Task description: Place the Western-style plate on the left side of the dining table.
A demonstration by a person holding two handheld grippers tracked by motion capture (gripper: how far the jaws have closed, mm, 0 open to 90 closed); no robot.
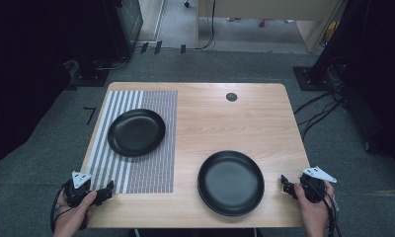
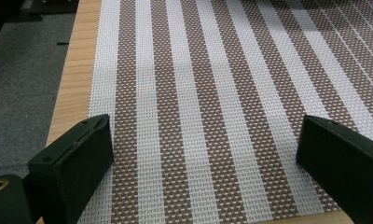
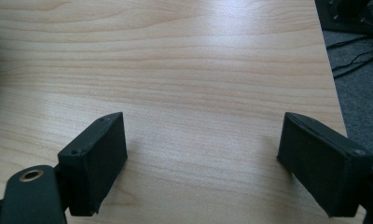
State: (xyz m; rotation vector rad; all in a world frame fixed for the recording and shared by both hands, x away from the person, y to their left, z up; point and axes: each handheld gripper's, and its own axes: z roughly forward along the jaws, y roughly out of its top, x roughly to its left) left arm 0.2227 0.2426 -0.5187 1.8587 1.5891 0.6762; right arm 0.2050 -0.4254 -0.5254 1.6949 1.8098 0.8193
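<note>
Two round black plates sit on a pale wood-grain counter (image 1: 245, 113) with rounded corners, seen from the high view. The far plate (image 1: 136, 132) lies on a woven mat (image 1: 151, 168) at the counter's left half; the near plate (image 1: 230, 182) rests on bare wood right of the mat, close to the front edge. Both plates are shallow, smooth and matte, with a low raised rim.

The left claw (image 1: 108, 190), held in a hand (image 1: 74, 217) at the front left corner, sits at the mat's near edge, well apart from both plates. The right claw (image 1: 286, 183), held in the other hand (image 1: 314, 210), sits over the front right edge, just beside the near plate without touching it. Each carries a grey three-cornered plate on top.

The left gripper view brings out the mat's texture: a coarse basket weave in brown and white, broad stripes on one side, thin lines on the other. The left claw (image 2: 203, 154) has its blocky black jaws spread wide over the mat, nothing between them. The right gripper view shows the wood's fine grain and a soft sheen of light; the right claw (image 3: 203, 158) is likewise wide apart over bare wood, holding nothing.

A small dark round cap (image 1: 231, 97) sits in the counter's far side. Grey carpet (image 1: 47, 148) and cables (image 1: 319, 111) surround the counter.
</note>
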